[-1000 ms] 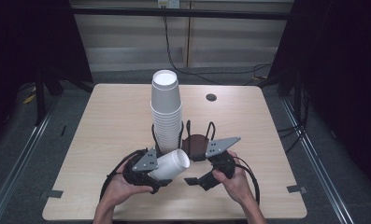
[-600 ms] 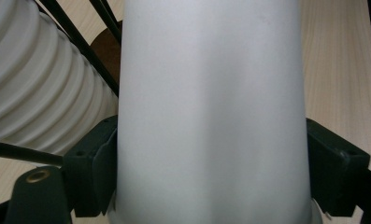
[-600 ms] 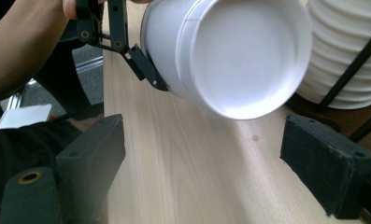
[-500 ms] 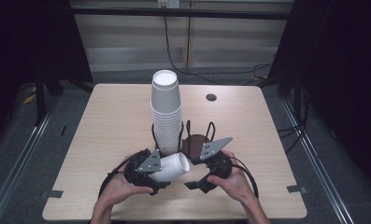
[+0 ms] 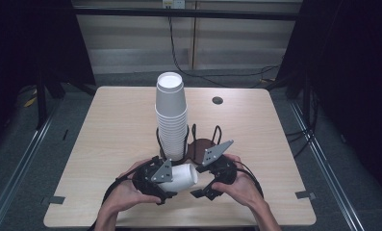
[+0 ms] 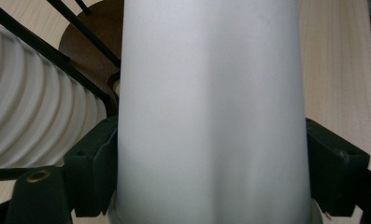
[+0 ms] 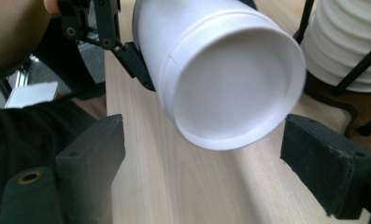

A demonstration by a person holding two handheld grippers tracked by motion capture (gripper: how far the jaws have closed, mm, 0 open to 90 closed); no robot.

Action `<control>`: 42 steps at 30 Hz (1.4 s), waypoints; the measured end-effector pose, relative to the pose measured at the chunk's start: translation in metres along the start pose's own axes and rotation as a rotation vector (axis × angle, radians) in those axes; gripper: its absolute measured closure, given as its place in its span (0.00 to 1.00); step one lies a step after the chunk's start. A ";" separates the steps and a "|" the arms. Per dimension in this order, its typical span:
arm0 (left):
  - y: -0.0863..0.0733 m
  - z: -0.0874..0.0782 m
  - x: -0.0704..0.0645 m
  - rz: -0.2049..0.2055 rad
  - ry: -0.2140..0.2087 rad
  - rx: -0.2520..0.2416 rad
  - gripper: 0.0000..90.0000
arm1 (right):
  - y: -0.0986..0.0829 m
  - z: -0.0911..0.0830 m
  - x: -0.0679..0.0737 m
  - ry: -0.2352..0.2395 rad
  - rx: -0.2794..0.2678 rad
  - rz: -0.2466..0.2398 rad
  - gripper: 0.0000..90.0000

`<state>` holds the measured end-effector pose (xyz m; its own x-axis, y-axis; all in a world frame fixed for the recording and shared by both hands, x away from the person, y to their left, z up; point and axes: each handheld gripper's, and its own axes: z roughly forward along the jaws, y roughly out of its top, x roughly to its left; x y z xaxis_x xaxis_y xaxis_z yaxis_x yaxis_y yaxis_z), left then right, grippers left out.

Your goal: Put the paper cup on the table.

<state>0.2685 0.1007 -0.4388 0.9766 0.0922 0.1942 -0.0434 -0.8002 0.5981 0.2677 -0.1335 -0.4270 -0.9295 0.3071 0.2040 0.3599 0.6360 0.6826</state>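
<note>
We see the left gripper clamped on a single white paper cup, its two black jaws pressing the cup's smooth tapered wall from either side, as the left gripper view shows up close. The cup lies on its side above the table, its closed flat bottom pointing toward the right gripper. That right gripper has its jaws spread wide; in the right gripper view the cup's round bottom sits between and just ahead of its two square black pads, touching neither. Just beyond both grippers we see a tall stack of white cups, nested so their rolled rims form tight ridges, with one cup standing high at the top. The stack stands in a black wire holder with thin upright loops on a round dark brown base, which lies just in front of the right gripper. Each gripper carries a grey three-cornered plate on top, and a bare hand grips each from the near edge. Under it all is a table of pale wood grain with rounded corners and a small dark round plug near its far edge. Around the table the room is dark, with grey floor, black frame posts and cables trailing at the back wall.
</note>
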 end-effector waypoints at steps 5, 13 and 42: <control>0.003 0.001 -0.003 0.017 -0.005 0.020 0.19 | 0.006 0.003 0.000 0.006 0.071 -0.016 0.16; -0.001 -0.002 -0.002 0.015 -0.012 0.021 0.19 | 0.009 0.000 -0.002 -0.018 0.095 -0.016 0.15; 0.012 0.007 -0.013 0.064 -0.080 0.018 0.20 | 0.025 0.025 -0.005 0.110 0.231 -0.042 0.23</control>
<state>0.2568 0.0859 -0.4399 0.9858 -0.0066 0.1680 -0.1030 -0.8134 0.5725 0.2830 -0.1012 -0.4288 -0.9427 0.2056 0.2626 0.3173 0.7956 0.5161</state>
